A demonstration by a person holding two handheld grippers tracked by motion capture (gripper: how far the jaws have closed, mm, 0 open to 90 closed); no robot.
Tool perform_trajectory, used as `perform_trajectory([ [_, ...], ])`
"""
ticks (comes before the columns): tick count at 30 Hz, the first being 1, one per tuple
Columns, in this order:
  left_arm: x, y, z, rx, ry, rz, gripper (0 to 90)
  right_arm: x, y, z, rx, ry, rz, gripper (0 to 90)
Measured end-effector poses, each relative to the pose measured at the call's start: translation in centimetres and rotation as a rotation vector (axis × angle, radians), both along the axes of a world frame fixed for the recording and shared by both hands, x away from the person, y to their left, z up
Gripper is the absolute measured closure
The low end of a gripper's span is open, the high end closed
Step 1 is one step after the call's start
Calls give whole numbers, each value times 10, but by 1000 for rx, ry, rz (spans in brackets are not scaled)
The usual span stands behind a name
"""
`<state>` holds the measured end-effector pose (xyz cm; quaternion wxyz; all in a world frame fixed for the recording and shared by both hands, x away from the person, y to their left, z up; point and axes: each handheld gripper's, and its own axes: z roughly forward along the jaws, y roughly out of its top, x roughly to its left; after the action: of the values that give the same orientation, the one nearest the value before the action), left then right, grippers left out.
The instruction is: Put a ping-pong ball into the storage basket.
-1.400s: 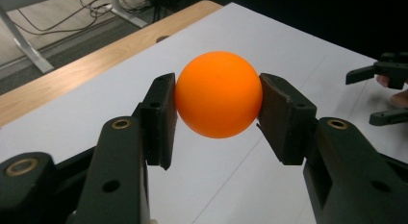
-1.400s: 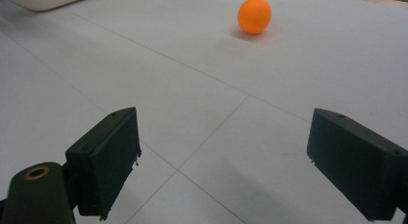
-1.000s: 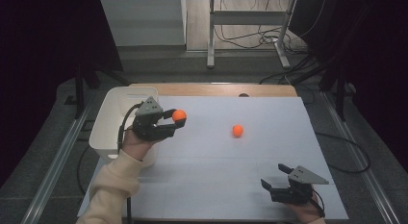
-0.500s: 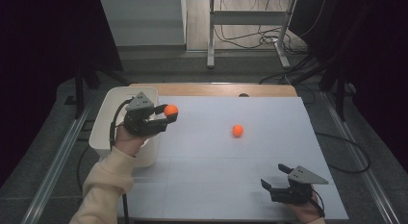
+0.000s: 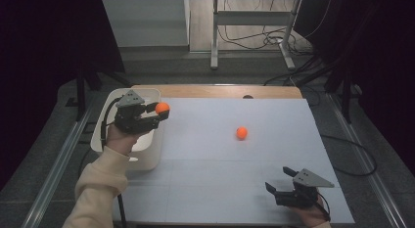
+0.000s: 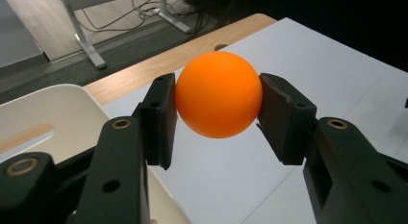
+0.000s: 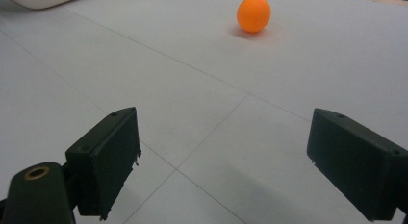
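My left gripper (image 5: 157, 114) is shut on an orange ball (image 5: 162, 108), held in the air above the right rim of the white bin (image 5: 111, 103). In the left gripper view the ball (image 6: 219, 94) is pinched between both black pads, with the bin (image 6: 43, 113) at the lower left. A second orange ball (image 5: 242, 133) lies loose on the white table top (image 5: 220, 179), right of the middle. My right gripper (image 5: 279, 179) rests low near the front right edge, open, with nothing between its jaws. It faces that loose ball (image 7: 253, 14) from a distance.
The white bin stands at the table's left edge. A wooden strip (image 5: 220, 91) with a small hole runs along the far side. Metal stand legs and cables (image 5: 254, 42) lie on the floor behind. Dark curtains hang left and right.
My left gripper has carried the orange ball leftward and a little up, from over the table to above the bin's rim. The right gripper and the loose ball have stayed put.
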<state>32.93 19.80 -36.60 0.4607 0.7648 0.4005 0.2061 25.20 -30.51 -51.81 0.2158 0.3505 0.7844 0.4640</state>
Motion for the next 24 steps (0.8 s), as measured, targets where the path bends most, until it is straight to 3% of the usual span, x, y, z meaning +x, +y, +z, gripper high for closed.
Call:
perform_trajectory([
  [18,16,32,-9,-18,33,116,506,0,0,0,0,3,-1,116],
  [24,21,44,-13,-5,52,152,506,0,0,0,-1,3,-2,116],
])
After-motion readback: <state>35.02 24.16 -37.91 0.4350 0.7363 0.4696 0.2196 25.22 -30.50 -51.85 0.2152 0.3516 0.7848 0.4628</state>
